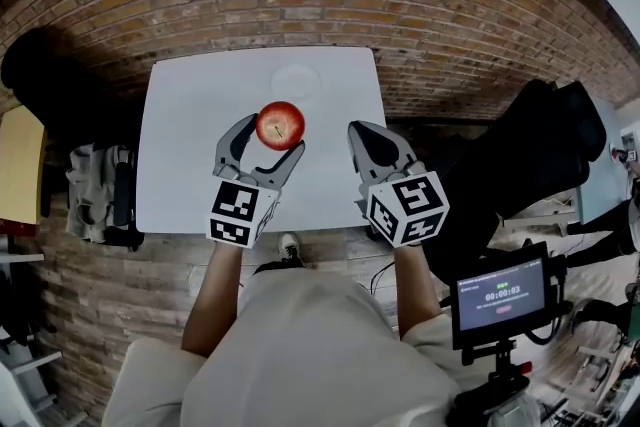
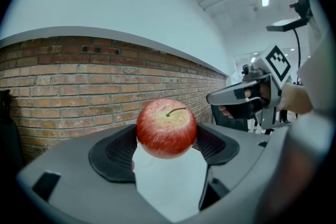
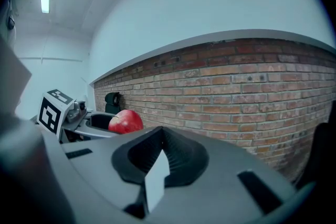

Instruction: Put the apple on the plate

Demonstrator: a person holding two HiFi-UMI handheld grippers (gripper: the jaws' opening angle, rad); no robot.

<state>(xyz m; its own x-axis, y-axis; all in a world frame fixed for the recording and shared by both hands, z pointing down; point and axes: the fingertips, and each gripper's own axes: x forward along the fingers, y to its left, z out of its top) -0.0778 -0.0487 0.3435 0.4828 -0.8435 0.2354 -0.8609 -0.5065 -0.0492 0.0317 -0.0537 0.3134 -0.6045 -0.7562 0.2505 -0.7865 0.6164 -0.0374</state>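
**Apple in the left gripper, plate bare**

The left gripper (image 1: 270,139) has its jaws clamped on the red apple (image 1: 281,125) over the white table (image 1: 190,145). The white plate (image 1: 296,80) lies just beyond, near the far edge, bare. The right gripper (image 1: 365,137), on the right, has its jaws nearly together and holds nothing.
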